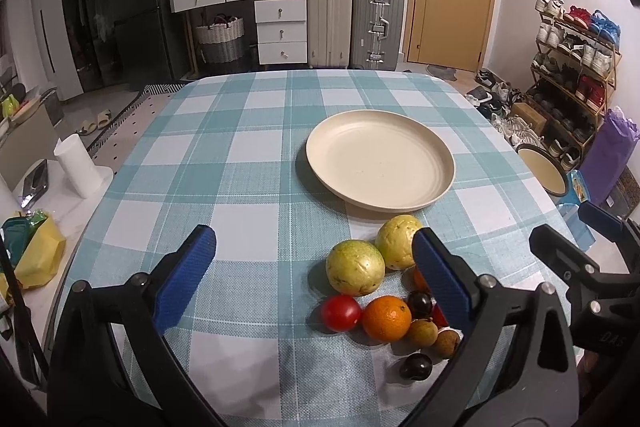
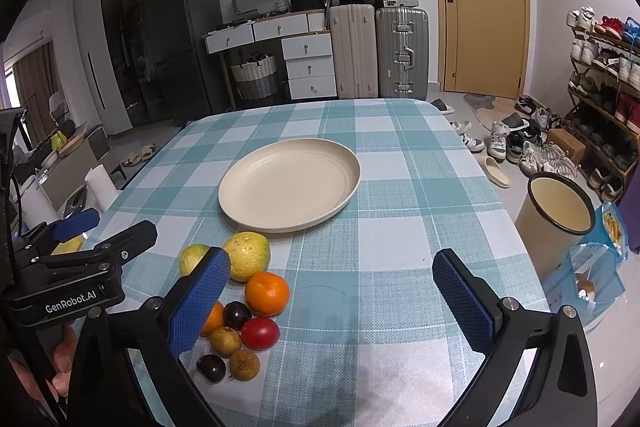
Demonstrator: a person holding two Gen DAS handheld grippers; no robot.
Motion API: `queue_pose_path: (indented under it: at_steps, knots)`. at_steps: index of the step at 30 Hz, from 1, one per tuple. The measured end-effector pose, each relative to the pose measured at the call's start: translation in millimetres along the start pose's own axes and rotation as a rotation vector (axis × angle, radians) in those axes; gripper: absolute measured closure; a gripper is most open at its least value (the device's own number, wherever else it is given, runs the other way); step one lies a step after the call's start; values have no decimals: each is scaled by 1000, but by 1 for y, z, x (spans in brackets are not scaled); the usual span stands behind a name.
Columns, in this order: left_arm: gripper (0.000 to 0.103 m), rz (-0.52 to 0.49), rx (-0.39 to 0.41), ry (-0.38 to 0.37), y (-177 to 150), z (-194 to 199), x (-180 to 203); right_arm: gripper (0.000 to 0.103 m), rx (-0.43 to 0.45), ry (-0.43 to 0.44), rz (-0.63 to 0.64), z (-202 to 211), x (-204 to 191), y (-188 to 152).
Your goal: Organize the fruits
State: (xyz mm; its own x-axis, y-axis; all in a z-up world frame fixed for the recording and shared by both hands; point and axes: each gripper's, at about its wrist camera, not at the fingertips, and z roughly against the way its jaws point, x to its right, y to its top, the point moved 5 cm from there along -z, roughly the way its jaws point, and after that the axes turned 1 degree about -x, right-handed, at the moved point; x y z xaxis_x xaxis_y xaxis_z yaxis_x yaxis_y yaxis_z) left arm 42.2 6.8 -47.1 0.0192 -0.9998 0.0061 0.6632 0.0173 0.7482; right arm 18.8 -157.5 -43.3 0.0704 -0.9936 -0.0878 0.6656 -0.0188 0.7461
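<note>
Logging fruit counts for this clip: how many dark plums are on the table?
2. One plum sits mid-cluster between the two oranges; the other plum lies at the cluster's near edge, beside a brown longan. The blue fingers could hide more.

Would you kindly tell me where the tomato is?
In the right wrist view, the tomato lies on the tablecloth, just below the orange.

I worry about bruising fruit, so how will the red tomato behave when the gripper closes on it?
The red tomato looks round and glossy, so it may slip or roll on the flat tablecloth. Its skin is probably thin; a gentle squeeze seems wise. It touches neighbouring fruit, so those may shift.
</note>
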Motion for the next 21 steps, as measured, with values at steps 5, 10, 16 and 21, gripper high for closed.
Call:
queue_pose_path:
  at_steps: [5, 10, 16, 21]
  knots:
    - [5, 1, -2, -8, 0, -1, 0, 0, -1, 1, -2, 0, 0, 0]
    - [5, -4, 4, -2, 1, -1, 2, 0, -2, 12, -18, 0, 1, 2]
    - [3, -9, 13, -3, 0, 1, 2, 0, 3, 9, -13, 1, -1, 3]
    - [1, -6, 8, -2, -1, 1, 4, 0, -1, 7, -14, 1, -1, 2]
